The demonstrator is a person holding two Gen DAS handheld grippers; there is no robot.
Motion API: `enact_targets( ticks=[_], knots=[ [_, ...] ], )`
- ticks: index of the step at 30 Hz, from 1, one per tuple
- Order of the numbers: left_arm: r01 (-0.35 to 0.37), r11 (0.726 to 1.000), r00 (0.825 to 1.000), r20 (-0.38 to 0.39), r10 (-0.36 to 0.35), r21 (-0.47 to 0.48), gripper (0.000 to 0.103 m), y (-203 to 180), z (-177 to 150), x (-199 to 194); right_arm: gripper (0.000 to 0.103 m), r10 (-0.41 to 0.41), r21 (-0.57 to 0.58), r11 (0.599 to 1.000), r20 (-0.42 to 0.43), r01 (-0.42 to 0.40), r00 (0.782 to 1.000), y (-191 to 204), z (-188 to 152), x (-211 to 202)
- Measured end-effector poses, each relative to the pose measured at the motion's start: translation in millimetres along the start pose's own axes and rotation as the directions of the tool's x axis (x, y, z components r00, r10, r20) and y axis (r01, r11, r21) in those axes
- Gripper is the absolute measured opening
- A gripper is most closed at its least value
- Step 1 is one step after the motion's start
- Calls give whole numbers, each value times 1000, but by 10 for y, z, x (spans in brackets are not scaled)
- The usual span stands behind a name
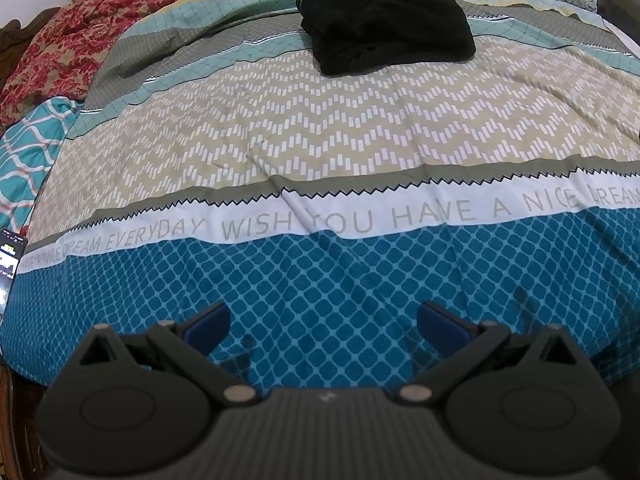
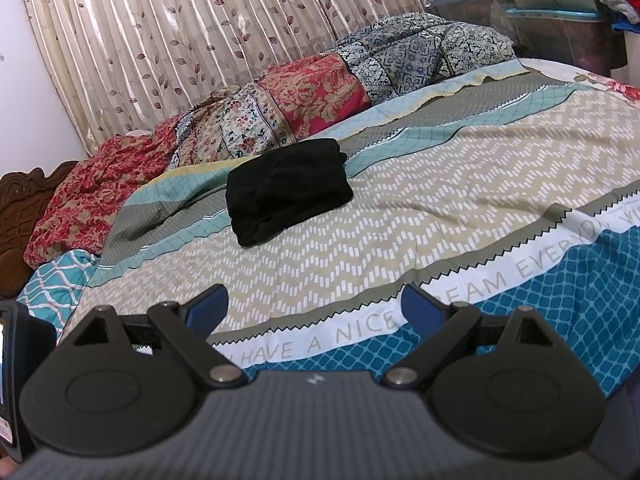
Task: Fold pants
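The fingers [image 1: 208, 322] of the left gripper [image 1: 322, 320] are spread wide with nothing between them, their blue pads hanging over the dark teal lattice band of the bedspread [image 1: 320, 128] near the bed's front edge. The fingers [image 2: 208, 304] of the right gripper [image 2: 314, 306] are likewise spread wide and hold nothing; they hover over the white band printed with grey lettering and the beige zigzag band beyond it.

The pants [image 1: 384, 28] lie well apart from both grippers, far across the bed towards the pillows. They are plain black, of a soft matte cloth, and already folded into a compact, thick, roughly rectangular bundle. In the right wrist view the pants [image 2: 286, 190] show several stacked layers along the near edge, with soft rounded corners and a few shallow creases on top. One end looks a little fuller, with a small fold of cloth bulging out at the far corner. The bundle sits flat on the bedspread, across the boundary between the beige zigzag band and the grey and pale teal stripes behind it.

Beyond the pants, patterned quilts [image 2: 280, 112] in red, floral and blue-grey prints are heaped along the head of the bed, in front of a pleated leaf-print curtain [image 2: 180, 32].
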State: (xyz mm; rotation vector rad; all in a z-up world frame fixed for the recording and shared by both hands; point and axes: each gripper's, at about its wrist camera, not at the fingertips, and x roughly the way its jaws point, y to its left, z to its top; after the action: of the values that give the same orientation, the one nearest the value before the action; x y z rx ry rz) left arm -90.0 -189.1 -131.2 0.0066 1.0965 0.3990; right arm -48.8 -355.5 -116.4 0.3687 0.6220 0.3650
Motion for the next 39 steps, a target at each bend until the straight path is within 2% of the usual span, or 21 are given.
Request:
enact_targets(
  ticks=[19,26,31,39],
  knots=[
    [-3,1000,1000,11,3,11,103,-30,34,-24,95,5,-6,1000,6,-4,1000,0,5,-12],
    [-7,1000,994,106,4,22,103,-42,309,-245,95,5,-31,1000,84,-2,996,-13,180,-117],
    [-3,1000,983,184,-2,26,103,-99,541,-431,95,12,-38,999,136,-7,991,-38,354,-166],
    [14,1000,973,230,-16,9,103,-135,719,-543,95,23,-48,999,175,-15,984,-59,513,-191]
  ],
)
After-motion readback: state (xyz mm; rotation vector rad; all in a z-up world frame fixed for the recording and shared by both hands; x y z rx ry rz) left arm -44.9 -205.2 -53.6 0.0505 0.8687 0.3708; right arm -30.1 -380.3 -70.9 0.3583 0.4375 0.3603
